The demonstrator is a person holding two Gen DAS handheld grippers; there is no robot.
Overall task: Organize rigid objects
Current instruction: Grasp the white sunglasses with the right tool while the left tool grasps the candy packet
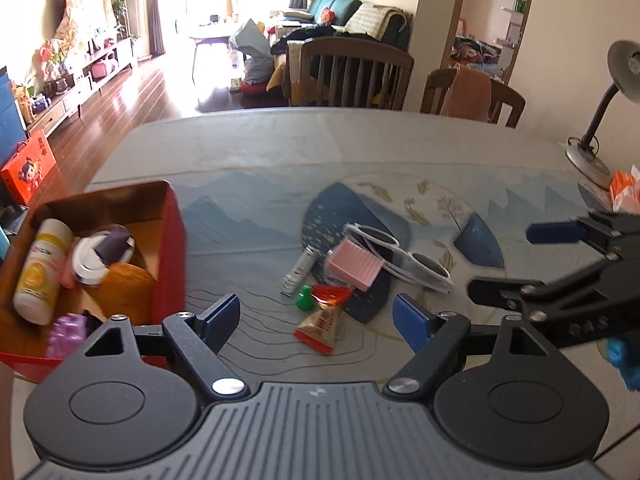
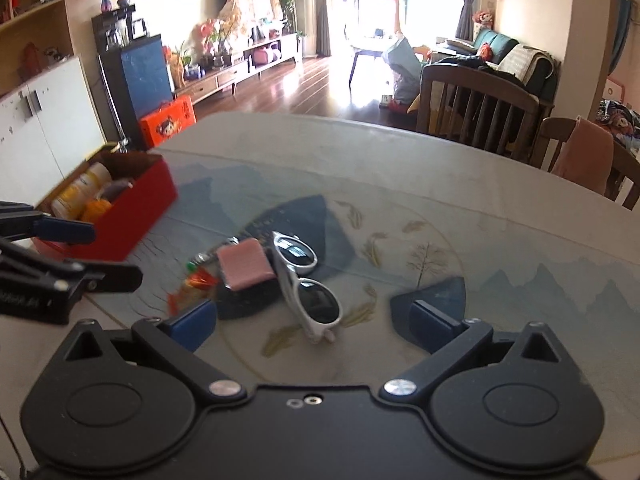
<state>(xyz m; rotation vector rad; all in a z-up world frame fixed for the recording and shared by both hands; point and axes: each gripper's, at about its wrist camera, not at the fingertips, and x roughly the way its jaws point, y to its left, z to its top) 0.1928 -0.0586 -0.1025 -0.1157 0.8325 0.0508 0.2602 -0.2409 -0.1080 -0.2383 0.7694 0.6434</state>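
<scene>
One pair of white-framed, dark-lensed sunglasses [image 2: 306, 284] lies folded on the table [image 2: 440, 184]

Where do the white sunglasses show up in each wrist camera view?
Left wrist: sunglasses lie right of centre, just right of the pink box.
Right wrist: sunglasses lie at centre, ahead of the open right gripper, again right of the pink box.
Shared landmark: the red bin, at left in both.

Each gripper, left gripper [image 1: 320, 316] and right gripper [image 2: 314, 322], has a matte black body, blue finger pads [image 1: 412, 320], silver pivot screws and round black hubs.
</scene>
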